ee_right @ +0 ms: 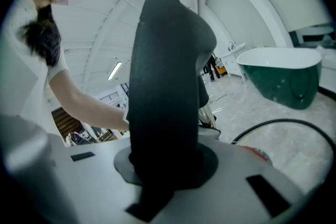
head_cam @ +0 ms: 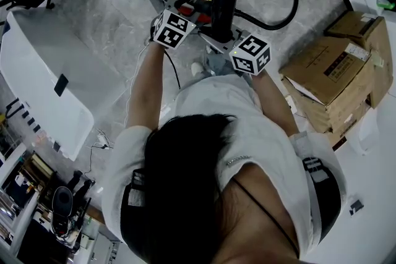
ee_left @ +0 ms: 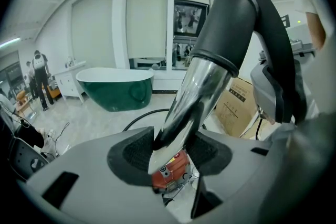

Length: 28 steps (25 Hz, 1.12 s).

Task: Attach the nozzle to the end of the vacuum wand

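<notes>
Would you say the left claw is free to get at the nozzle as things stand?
Probably not. The left claw is shut on the wand, so it has no free grip, and the nozzle is clamped in the right claw. The two sit close together, so distance seems no obstacle.

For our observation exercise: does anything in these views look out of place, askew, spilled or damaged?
Nothing spilled or damaged. Only the cardboard boxes at the head view's right sit in a crooked pile. The left gripper grips the chrome wand, the right gripper the black nozzle.
</notes>
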{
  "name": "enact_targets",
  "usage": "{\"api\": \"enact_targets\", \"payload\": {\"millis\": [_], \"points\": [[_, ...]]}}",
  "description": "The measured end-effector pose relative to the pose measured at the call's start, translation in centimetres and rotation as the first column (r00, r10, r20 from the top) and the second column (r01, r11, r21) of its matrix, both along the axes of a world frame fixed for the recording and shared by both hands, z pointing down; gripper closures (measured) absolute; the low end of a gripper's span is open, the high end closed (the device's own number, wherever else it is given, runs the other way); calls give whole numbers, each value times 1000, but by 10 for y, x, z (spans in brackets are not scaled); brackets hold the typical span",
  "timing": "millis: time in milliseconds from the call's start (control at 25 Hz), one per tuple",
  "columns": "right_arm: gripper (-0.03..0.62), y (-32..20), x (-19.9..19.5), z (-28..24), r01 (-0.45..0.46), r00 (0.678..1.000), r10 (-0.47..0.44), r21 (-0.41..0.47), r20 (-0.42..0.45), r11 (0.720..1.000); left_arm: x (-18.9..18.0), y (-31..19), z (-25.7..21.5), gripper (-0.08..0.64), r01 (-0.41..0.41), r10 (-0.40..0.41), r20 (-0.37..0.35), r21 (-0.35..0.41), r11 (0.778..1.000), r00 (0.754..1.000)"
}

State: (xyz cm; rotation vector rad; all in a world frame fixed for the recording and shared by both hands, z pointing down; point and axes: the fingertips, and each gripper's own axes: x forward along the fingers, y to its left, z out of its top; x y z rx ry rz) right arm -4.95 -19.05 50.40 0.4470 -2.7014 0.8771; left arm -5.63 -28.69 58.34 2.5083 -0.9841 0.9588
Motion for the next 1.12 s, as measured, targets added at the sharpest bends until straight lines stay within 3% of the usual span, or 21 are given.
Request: {"api": "enact_targets", "payload": {"millis": [280, 600, 840, 1120], "points": [[532, 1, -3, -5, 11, 1000, -9, -86, 21, 996, -3, 0, 0, 374, 9, -9, 6, 7, 1000, 1000], [532, 1, -2, 6, -9, 995, 14, 53, -99, 999, 0, 1, 1, 374, -4, 4, 14, -2, 1000, 1000], [532, 2, -7, 2, 9, 999, -11, -50, -32, 999, -5, 0, 0, 374, 11, -11, 12, -3, 1000, 1000], [532, 3, -9, 3, -8, 997, 6, -37, -77, 999, -5, 0, -1, 374, 6, -6, 20, -1, 1000, 1000]]}}
